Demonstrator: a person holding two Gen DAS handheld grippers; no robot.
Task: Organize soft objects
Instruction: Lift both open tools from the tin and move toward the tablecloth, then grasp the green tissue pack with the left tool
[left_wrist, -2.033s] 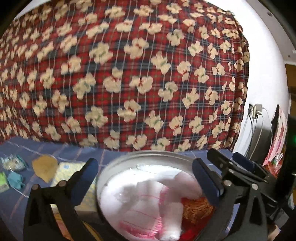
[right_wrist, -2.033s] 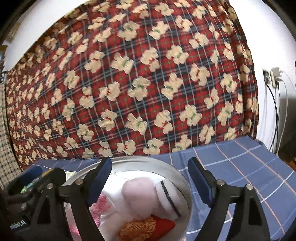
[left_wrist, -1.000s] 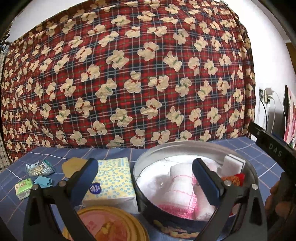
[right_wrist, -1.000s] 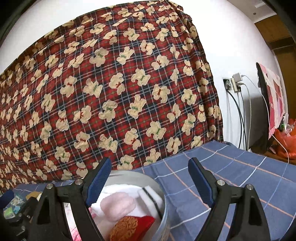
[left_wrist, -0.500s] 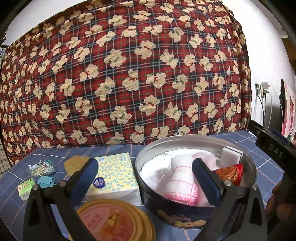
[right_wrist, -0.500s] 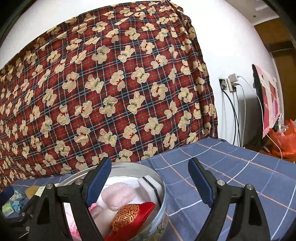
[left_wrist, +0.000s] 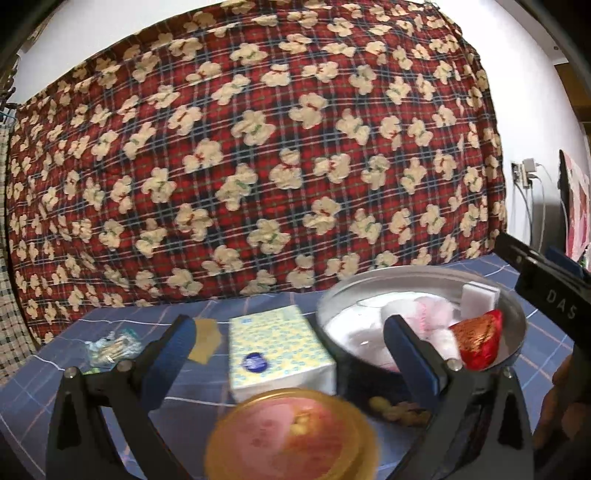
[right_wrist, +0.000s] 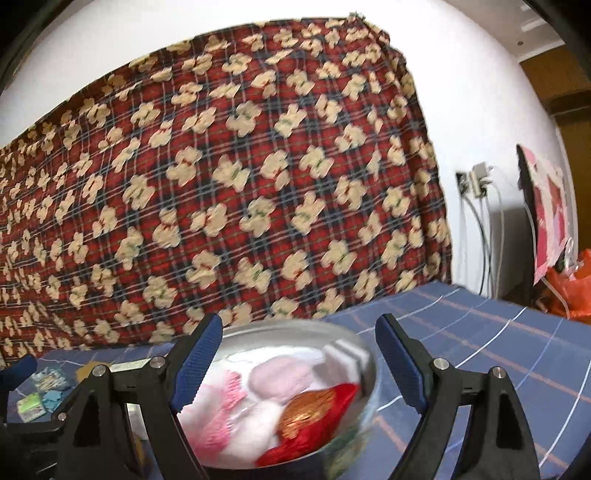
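A round metal tin (left_wrist: 515, 317) stands on the blue checked cloth and holds soft things: a white and pink towel (left_wrist: 432, 317), a white sponge (left_wrist: 478, 295) and a red and gold pouch (left_wrist: 480, 341). In the right wrist view the tin (right_wrist: 365, 354) holds the same pink and white cloths (right_wrist: 277, 376) and pouch (right_wrist: 310, 410). My left gripper (left_wrist: 291, 358) is open and empty, above the tin's round lid (left_wrist: 291, 437) and a yellow tissue pack (left_wrist: 277, 347). My right gripper (right_wrist: 299, 362) is open and empty over the tin.
A red plaid bear blanket (left_wrist: 258, 155) hangs behind the table. Small packets (left_wrist: 110, 345) and a tan patch (left_wrist: 205, 339) lie at the left. A wall socket with cables (right_wrist: 476, 184) and an orange bag (right_wrist: 572, 291) are at the right.
Both grippers have pulled back from the tin. The left view has shifted left, so the tin now sits to its right and the lid and tissue pack lie between the fingers.
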